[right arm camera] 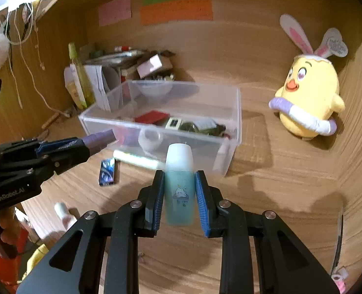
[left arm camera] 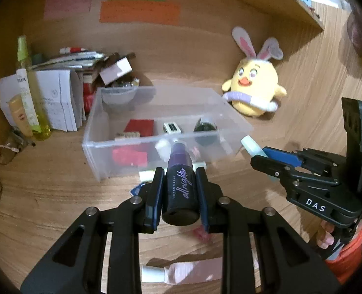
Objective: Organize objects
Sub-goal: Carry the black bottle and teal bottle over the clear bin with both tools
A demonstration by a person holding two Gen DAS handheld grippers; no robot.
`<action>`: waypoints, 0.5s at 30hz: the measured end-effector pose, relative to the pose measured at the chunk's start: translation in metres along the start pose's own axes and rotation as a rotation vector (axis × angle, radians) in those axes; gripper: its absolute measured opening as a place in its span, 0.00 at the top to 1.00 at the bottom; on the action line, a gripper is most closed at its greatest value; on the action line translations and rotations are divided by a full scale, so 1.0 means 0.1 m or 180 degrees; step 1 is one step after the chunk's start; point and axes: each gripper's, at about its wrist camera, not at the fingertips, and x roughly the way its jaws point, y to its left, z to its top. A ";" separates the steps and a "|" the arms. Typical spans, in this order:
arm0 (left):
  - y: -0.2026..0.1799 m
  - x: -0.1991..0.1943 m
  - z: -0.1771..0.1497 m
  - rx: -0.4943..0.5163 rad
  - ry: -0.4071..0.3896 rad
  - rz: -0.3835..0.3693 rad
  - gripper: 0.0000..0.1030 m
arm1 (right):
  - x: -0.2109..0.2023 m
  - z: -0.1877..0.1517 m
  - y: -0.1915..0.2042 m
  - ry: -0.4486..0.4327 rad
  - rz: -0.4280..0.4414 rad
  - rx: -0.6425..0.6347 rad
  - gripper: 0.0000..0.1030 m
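Writing on the orange note is too blurred to read, the pink tube lies partly behind the left tool, and the clear bin's contents blur together.

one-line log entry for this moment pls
left gripper: shut on purple spray bottle | right gripper: shut on blue bottle | clear bin: ahead

Purple spray bottle and pale-blue bottle, both clamped.

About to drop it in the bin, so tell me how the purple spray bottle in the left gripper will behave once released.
The purple spray bottle is round-bodied and held lying along the left gripper, so it will probably roll once inside the clear bin. Its smooth, glossy surface looks somewhat slippery. It appears rigid; the pads show no squeeze.
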 end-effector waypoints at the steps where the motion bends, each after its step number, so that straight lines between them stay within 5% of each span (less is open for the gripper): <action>1: 0.00 -0.02 0.02 -0.0008 -0.0025 0.0004 0.76 | -0.01 0.02 0.00 -0.0024 -0.0009 -0.0007 0.78; 15: 0.21 -0.11 0.35 -0.0153 -0.0331 0.0126 0.76 | -0.06 0.36 -0.16 -0.0293 -0.0165 -0.0005 0.78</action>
